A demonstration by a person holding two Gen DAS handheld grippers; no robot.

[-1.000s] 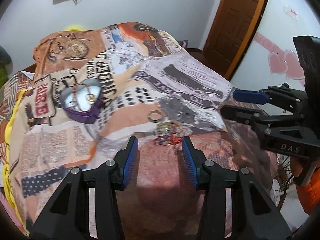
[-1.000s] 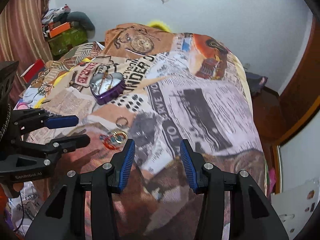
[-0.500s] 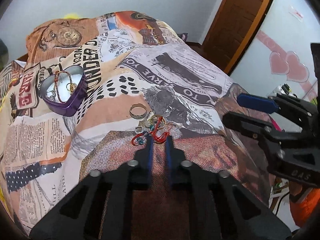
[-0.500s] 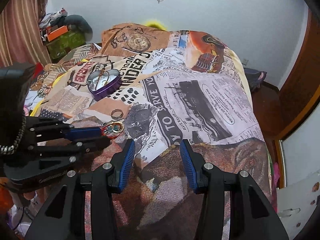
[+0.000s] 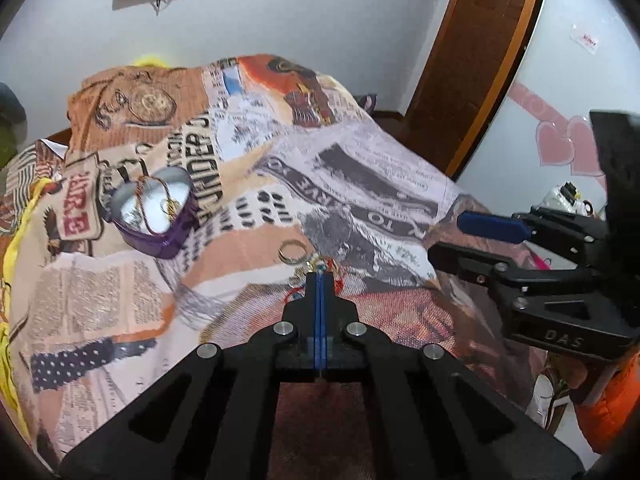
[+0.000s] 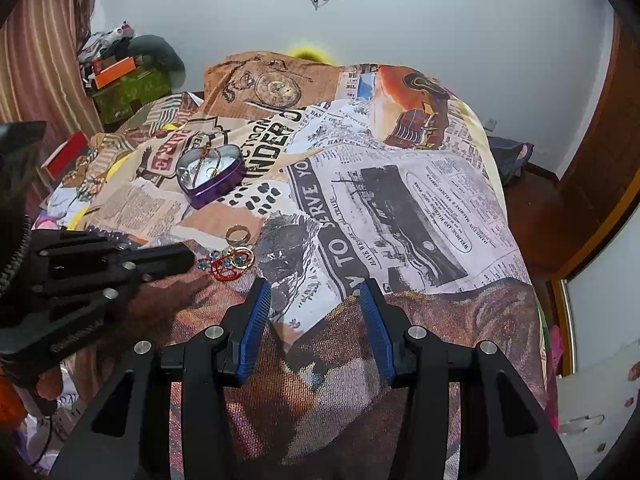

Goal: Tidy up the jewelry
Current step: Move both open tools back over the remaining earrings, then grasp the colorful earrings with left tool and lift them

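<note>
— Left gripper [image 5: 319,276], in my hand: jaws clamped flat together, tips at the edge of the jewelry pile [image 6: 230,264] on the printed blanket [image 6: 400,200]. Whether a strand is pinched between them, I cannot tell.

— And your other one?

— My right gripper [image 6: 314,292], lettered "DAS" on its side, jaws parted, only cloth reading "TO SERVE" between them.

— The rest of the jewelry?

— A gold ring [image 6: 237,234] lies just beyond the pile. More chains sit in the purple heart-shaped tin [image 6: 216,194], beside the word "UNDER".
</note>
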